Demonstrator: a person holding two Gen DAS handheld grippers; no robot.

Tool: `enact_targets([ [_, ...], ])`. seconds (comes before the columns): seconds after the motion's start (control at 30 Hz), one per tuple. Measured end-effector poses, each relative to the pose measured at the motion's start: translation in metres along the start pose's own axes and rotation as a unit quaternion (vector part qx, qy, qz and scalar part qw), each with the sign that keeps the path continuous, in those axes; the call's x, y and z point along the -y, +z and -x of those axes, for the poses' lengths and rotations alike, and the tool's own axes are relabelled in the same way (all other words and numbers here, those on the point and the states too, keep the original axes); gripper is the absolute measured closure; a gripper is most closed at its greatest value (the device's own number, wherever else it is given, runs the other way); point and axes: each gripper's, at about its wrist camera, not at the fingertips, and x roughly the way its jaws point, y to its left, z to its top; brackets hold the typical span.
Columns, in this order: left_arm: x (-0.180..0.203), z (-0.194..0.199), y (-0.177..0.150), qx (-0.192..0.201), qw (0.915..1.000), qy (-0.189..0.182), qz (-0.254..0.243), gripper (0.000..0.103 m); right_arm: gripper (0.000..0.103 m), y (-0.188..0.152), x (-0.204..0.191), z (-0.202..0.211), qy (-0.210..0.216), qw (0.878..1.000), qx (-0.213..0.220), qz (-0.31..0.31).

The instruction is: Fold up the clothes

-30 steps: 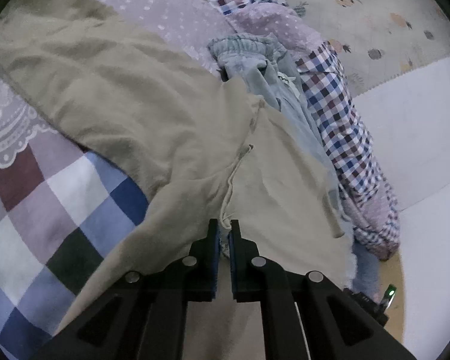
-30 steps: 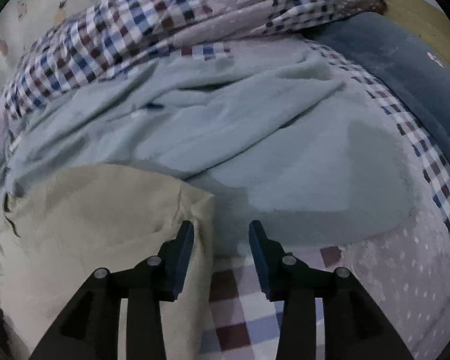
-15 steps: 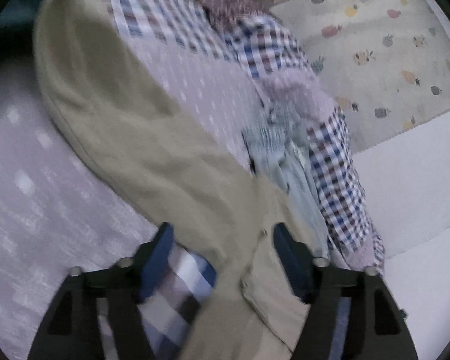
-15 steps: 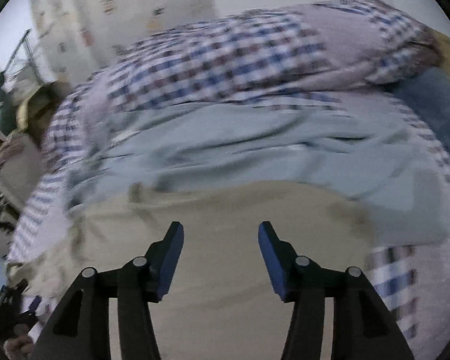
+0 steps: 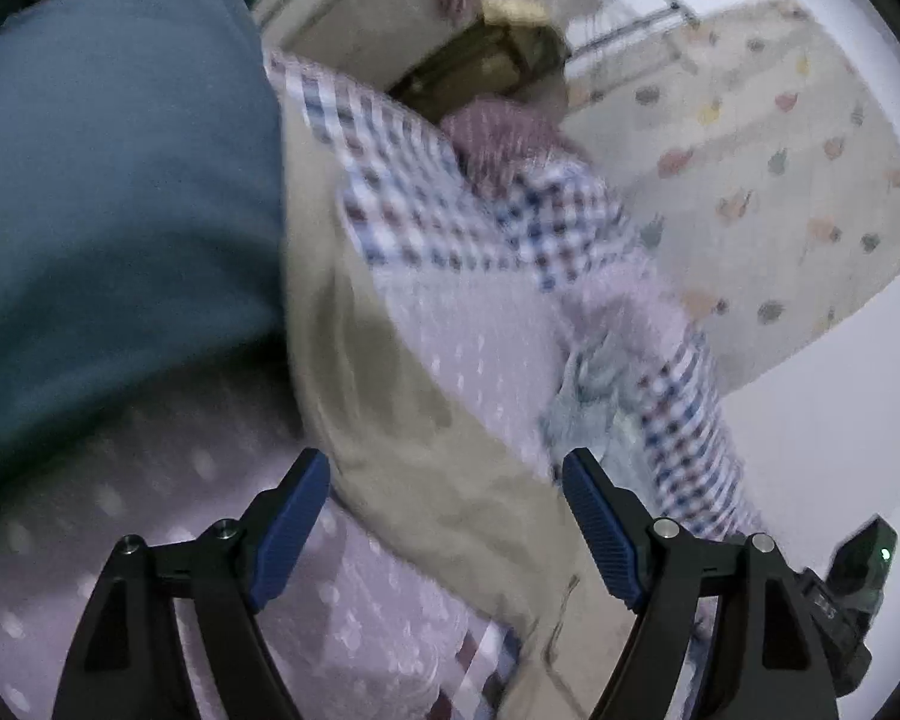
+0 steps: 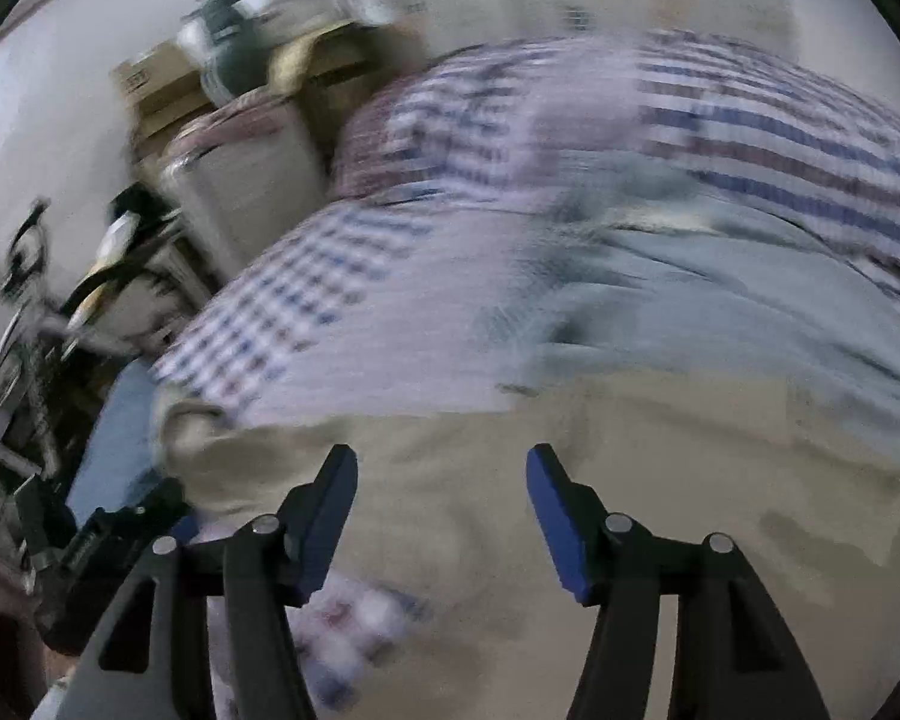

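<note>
I take the quilt (image 5: 468, 324) as my landmark: lilac with white dots, edged in blue-and-maroon check, covering the bed.

Left wrist view, from the left: a dark blue pillow (image 5: 108, 180) lies on the quilt's far left part. Just right of it the beige garment (image 5: 390, 420) runs as a long band down the quilt, from the check border toward the lower edge of frame, flat in the main, with soft creases and a thin cord near its lower end. My left gripper (image 5: 447, 516) hangs above this band with its jaws spread wide and nothing between the blue pads (image 5: 288, 516). Right of the band, at the quilt's right edge, a pale blue garment (image 5: 594, 396) sits bunched. Beyond the quilt lies a cream mat (image 5: 750, 180) with small printed motifs.

Right wrist view, heavily blurred: boxes (image 6: 168, 90) and clutter stand left of the quilt (image 6: 390, 312). The beige garment (image 6: 630, 480) spreads across the quilt's near part, wide and mostly smooth. My right gripper (image 6: 441, 516) is over it, jaws apart, empty. The pale blue garment (image 6: 720, 300) lies rumpled behind the beige one, touching its far edge.
</note>
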Motion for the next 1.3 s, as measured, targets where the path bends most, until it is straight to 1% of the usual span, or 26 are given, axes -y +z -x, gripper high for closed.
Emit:
enact_targets([
  [0.07,-0.005,0.021,0.013,0.04,0.9984,-0.038,0.007,0.02,0.038,0.009,-0.042,-0.02,0.032,0.999,-0.007,0.027],
  [0.1,-0.006,0.031,0.019,0.059,0.997,-0.049,0.004,0.02,0.037,0.013,-0.062,-0.029,0.048,0.998,-0.01,0.037],
  [0.13,-0.007,0.04,0.025,0.076,0.9955,-0.056,0.001,0.02,0.036,0.016,-0.08,-0.037,0.063,0.997,-0.014,0.046],
  [0.2,-0.017,0.058,0.04,0.109,0.9924,-0.056,0.008,0.02,0.034,0.019,-0.115,-0.061,0.092,0.994,-0.028,0.059],
  [0.27,-0.035,0.066,0.053,0.121,0.9906,-0.055,0.031,0.02,0.033,0.021,-0.138,-0.082,0.112,0.991,-0.041,0.06],
  [0.33,-0.059,0.068,0.065,0.124,0.9883,-0.053,0.071,0.02,0.033,0.022,-0.159,-0.106,0.13,0.988,-0.057,0.055],
  [0.4,-0.084,0.069,0.075,0.125,0.9847,-0.052,0.11,0.02,0.032,0.022,-0.176,-0.131,0.137,0.987,-0.073,0.048],
  [0.43,-0.093,0.068,0.079,0.124,0.9831,-0.055,0.123,0.02,0.032,0.022,-0.181,-0.143,0.138,0.986,-0.081,0.044],
  [0.5,-0.105,0.069,0.083,0.123,0.9816,-0.061,0.133,0.02,0.032,0.022,-0.19,-0.165,0.14,0.985,-0.097,0.034],
  [0.63,-0.112,0.069,0.091,0.114,0.9855,-0.049,0.115,0.02,0.032,0.023,-0.204,-0.206,0.146,0.982,-0.121,0.014],
  [0.8,-0.124,0.065,0.095,0.107,0.9839,-0.061,0.13,0.02,0.032,0.028,-0.217,-0.243,0.162,0.977,-0.139,-0.01],
  [0.9,-0.129,0.064,0.096,0.103,0.9832,-0.066,0.135,0.02,0.032,0.029,-0.223,-0.256,0.179,0.973,-0.143,-0.014],
  [1.0,-0.133,0.065,0.097,0.099,0.9826,-0.07,0.14,0.02,0.033,0.03,-0.231,-0.26,0.184,0.973,-0.137,-0.008],
  [1.03,-0.134,0.065,0.097,0.098,0.9825,-0.071,0.142,0.02,0.036,0.03,-0.234,-0.259,0.18,0.975,-0.132,-0.004],
  [1.07,-0.135,0.065,0.097,0.097,0.9823,-0.071,0.143,0.02,0.049,0.031,-0.236,-0.256,0.175,0.977,-0.125,0.001],
  [1.1,-0.136,0.065,0.097,0.097,0.982,-0.072,0.145,0.02,0.067,0.032,-0.239,-0.254,0.17,0.978,-0.118,0.006],
  [1.17,-0.137,0.066,0.096,0.097,0.9814,-0.073,0.149,0.02,0.078,0.033,-0.244,-0.249,0.162,0.981,-0.104,0.015],
  [1.2,-0.137,0.067,0.096,0.097,0.9814,-0.073,0.149,0.02,0.086,0.035,-0.246,-0.244,0.155,0.983,-0.094,0.021],
  [1.23,-0.136,0.066,0.097,0.096,0.9814,-0.073,0.149,0.02,0.089,0.036,-0.248,-0.239,0.147,0.985,-0.082,0.028],
  [1.3,-0.136,0.067,0.096,0.097,0.9811,-0.072,0.151,0.02,0.091,0.038,-0.249,-0.223,0.137,0.988,-0.057,0.035],
])
